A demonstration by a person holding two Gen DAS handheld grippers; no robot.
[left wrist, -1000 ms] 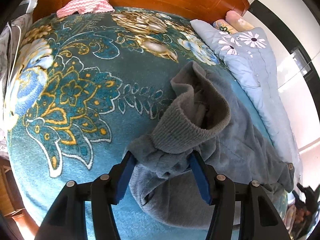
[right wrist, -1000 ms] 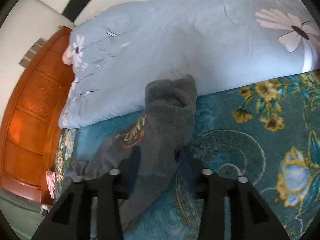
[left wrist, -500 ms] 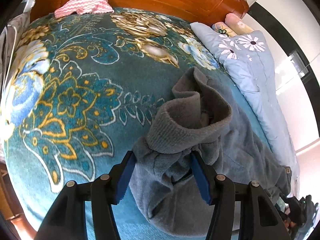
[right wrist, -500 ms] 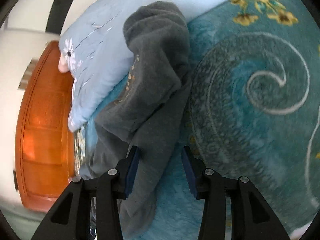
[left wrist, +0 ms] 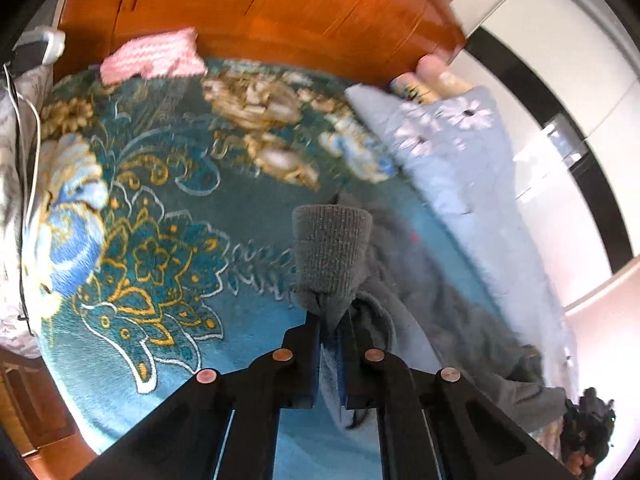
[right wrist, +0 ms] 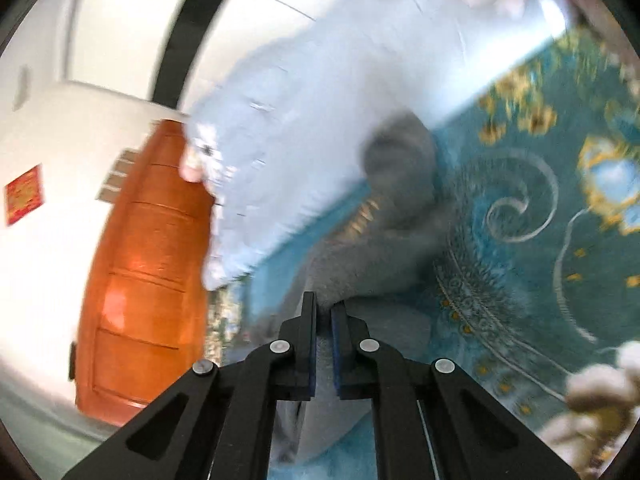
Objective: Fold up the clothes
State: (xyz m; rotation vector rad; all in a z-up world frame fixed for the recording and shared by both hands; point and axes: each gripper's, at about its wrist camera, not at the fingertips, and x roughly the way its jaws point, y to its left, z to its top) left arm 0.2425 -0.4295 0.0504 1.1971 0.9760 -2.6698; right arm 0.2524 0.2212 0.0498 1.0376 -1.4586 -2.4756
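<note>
My left hand-held gripper point(left wrist: 331, 338) is clamped on the grey sweater point(left wrist: 432, 300) just below its ribbed cuff point(left wrist: 330, 248), and my right hand-held gripper point(right wrist: 323, 320) is pinched shut on another part of the same sweater point(right wrist: 384, 248). The garment lies on the bed's teal floral blanket point(left wrist: 160, 240), along the edge next to the pale blue quilt point(left wrist: 452, 148). I should probably lift both ends evenly, keep the cloth taut between them, then lay it flat before making a fold.

Right gripper point(right wrist: 323, 312) fingers point(right wrist: 308, 320) pinch grey garment point(right wrist: 384, 248).
</note>
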